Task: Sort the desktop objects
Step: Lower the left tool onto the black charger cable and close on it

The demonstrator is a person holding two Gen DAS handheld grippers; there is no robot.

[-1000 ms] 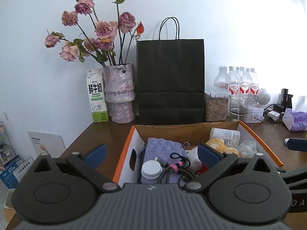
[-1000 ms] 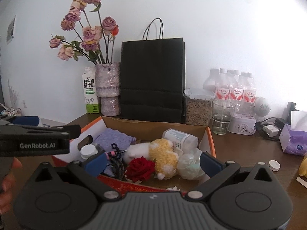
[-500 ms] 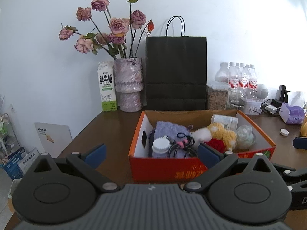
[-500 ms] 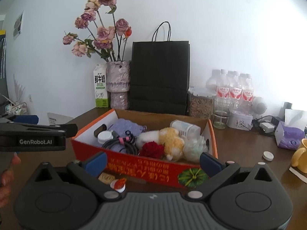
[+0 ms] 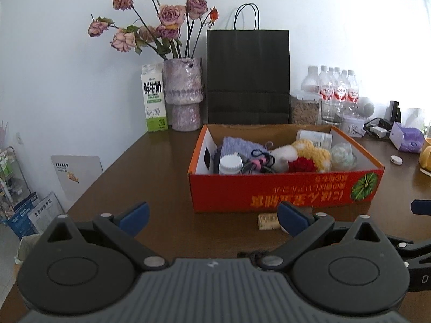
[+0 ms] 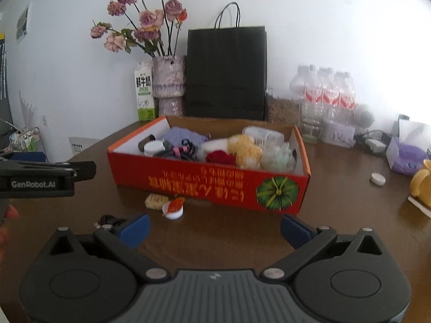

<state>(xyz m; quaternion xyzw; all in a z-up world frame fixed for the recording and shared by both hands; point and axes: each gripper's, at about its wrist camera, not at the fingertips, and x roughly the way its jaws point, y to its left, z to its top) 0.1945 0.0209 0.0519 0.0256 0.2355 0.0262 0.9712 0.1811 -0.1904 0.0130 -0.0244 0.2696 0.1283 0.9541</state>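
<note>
Orange-red cardboard box (image 5: 285, 188) packed with soft toys and bottles sits mid-frame on the brown wooden table (image 5: 161, 167), while left gripper (image 5: 212, 214) and right gripper (image 6: 214, 227) hover released, empty, at the bottom.

Along the back wall, a milk carton (image 5: 154, 98) is standing just beside a mauve vase (image 5: 183, 94) holding dried roses (image 5: 159, 24). A black paper bag (image 5: 247, 76) is standing upright to the right of the vase. Further right, a clear jar of grain (image 5: 304, 110) is sitting against a cluster of water bottles (image 5: 334, 86) with red labels. A purple tissue pack (image 5: 406, 141) is lying near a tangle of chargers and cables (image 5: 377, 130). Off the table's left edge, leaflets and a wire rack (image 5: 10, 172) are showing at floor level.
</note>
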